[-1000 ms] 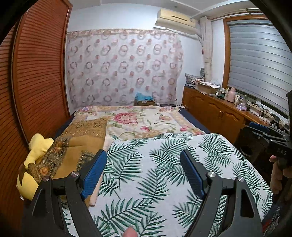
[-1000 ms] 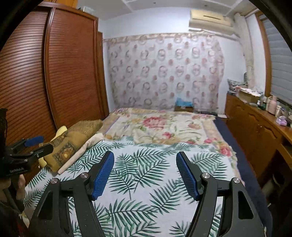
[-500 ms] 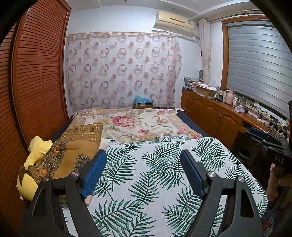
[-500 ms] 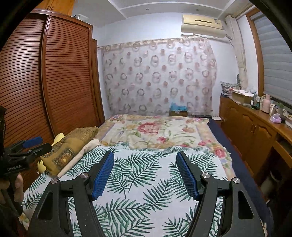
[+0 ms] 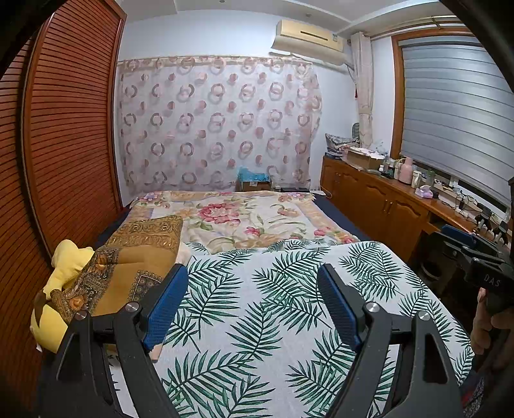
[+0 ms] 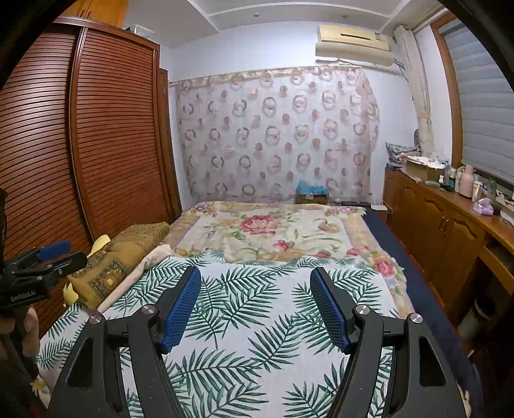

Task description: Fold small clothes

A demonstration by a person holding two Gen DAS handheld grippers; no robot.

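showing: two grippers, left gripper (image 5: 252, 304) and right gripper (image 6: 255, 305), two bedspreads, palm-leaf sheet (image 5: 273, 308) and floral blanket (image 5: 244, 218), one gold cushion (image 5: 135, 257)

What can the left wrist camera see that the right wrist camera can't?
Only the left wrist view shows the right hand-held gripper, off at its right edge, and most of the yellow plush toy beside the brown pillow.

Only the right wrist view shows the left hand-held gripper at its left edge, plus the white bin on top of the wardrobe.

Both show the palm-leaf sheet, the flowered blanket, the curtain and the air conditioner. Each view shows its own hand-held gripper open and empty.
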